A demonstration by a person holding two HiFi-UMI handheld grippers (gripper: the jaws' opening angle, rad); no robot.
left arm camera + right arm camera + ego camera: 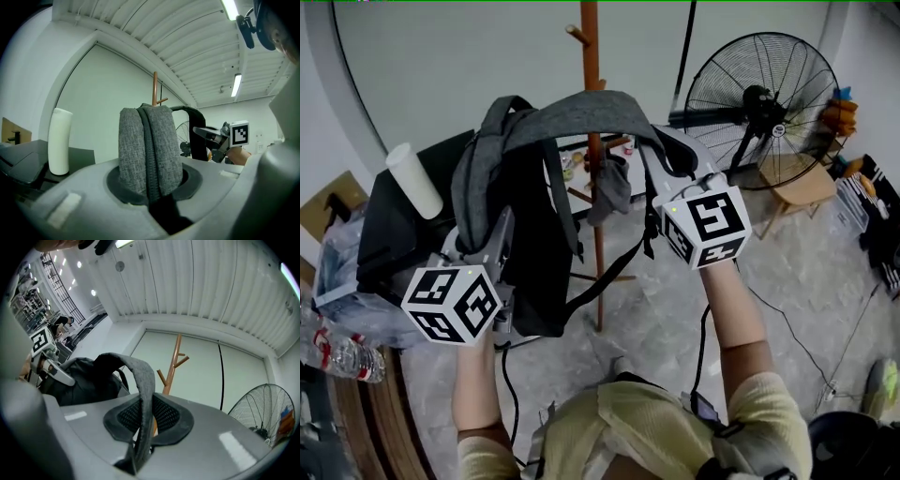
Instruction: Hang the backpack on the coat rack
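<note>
One backpack (530, 220), one coat rack (590, 42), one fan (766, 105).

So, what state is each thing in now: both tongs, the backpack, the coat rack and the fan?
Left tongs: shut on a backpack strap.
Right tongs: shut on a backpack strap too.
Backpack: lifted, hanging from the tongs, not yet on the rack.
Coat rack: upright, top pegs bare.
Fan: standing; running or not, cannot tell.
</note>
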